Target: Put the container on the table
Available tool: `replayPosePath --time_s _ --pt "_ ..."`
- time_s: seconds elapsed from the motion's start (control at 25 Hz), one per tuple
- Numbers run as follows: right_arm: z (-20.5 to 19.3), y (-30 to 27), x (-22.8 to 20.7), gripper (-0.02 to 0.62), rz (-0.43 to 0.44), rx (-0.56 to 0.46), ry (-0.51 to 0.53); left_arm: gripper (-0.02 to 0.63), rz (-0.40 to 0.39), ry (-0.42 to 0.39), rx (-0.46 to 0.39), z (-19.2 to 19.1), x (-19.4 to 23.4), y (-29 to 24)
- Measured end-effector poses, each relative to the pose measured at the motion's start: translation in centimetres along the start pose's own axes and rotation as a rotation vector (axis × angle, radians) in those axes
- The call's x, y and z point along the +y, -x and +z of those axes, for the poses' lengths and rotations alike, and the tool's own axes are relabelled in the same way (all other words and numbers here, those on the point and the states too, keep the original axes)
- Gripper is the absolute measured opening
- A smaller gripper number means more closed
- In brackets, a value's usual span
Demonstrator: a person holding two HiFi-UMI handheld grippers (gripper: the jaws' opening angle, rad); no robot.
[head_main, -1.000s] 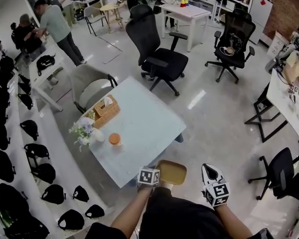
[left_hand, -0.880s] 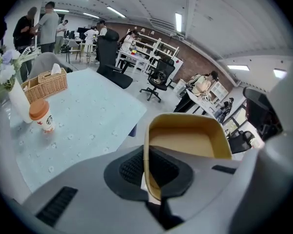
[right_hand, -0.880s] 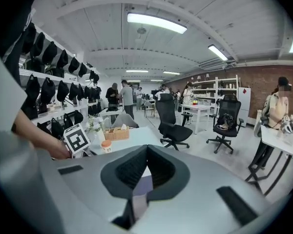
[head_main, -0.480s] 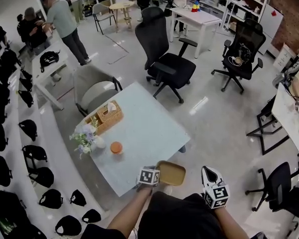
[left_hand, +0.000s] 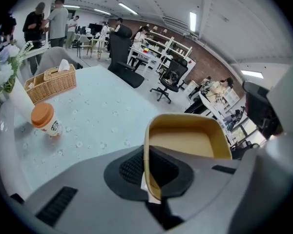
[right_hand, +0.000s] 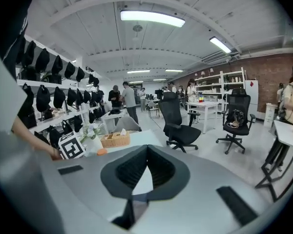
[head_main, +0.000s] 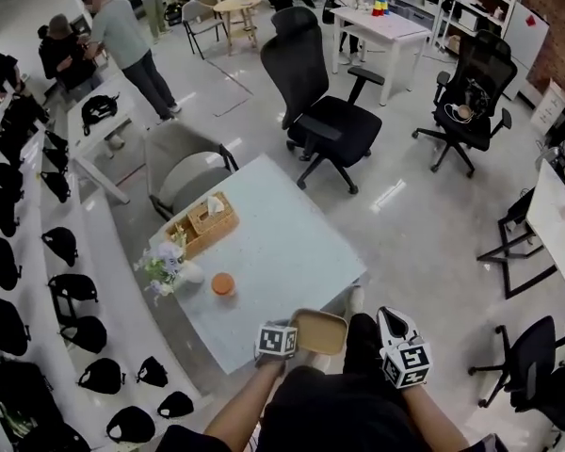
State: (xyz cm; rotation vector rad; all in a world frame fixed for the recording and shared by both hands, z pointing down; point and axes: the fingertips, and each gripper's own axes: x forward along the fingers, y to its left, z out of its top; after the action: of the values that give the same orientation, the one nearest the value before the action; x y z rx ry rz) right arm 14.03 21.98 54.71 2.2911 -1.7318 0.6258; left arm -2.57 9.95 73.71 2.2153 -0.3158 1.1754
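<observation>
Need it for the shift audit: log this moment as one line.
stage: carry | left gripper: shut on container rim | right gripper: shut, empty | container: not yet on table

Top: black [head_main: 330, 412], filling the bottom of the head view, just this side of the table [head_main: 273, 243].
Trousers: dark, and there's one leg [head_main: 363, 342] showing off the table's near corner, with a pale shoe [head_main: 355, 299] at its end.
Left gripper [head_main: 297, 332]: grey shell, black ribbed pads [left_hand: 132, 167], at the table's near edge.
Left cube [head_main: 276, 340]: white, with black square markers.
Right gripper [head_main: 392, 318]: white-and-black nose, grey shell, off the table's near corner.
Right cube [head_main: 406, 363]: white again, the same black markers.
</observation>
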Motion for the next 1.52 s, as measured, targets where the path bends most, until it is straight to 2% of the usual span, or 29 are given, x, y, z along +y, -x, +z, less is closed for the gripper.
replayPosePath --time_s 0.2,0.4,0.72,0.96,1.28,1.52 --pt "1.7 -5.7 -0.3 -0.002 0.127 0.014 0.026 0.009 0.041 0.115 -0.058 1.5 1.2 0.1" --pt "3.7 -11.8 0.6 -0.002 0.278 0.04 0.027 0.009 0.046 0.241 -0.117 3.8 2.2 -0.7" --pt "6.6 -19.1 1.6 -0.002 0.52 0.063 0.132 0.009 0.156 0.394 -0.154 7.8 4.9 -2.4" --pt "7.9 -22.2 2.1 -0.002 0.645 0.096 0.172 0.009 0.22 0.517 -0.193 9.4 6.3 -2.2" --pt "9.2 -25.3 2.5 -0.002 0.763 0.118 0.219 0.009 0.333 0.692 -0.272 10.2 8.5 -1.4" --pt "10.9 -27.5 3.5 -0.002 0.859 0.092 0.252 0.009 0.382 0.824 -0.347 11.0 10.5 -1.2"
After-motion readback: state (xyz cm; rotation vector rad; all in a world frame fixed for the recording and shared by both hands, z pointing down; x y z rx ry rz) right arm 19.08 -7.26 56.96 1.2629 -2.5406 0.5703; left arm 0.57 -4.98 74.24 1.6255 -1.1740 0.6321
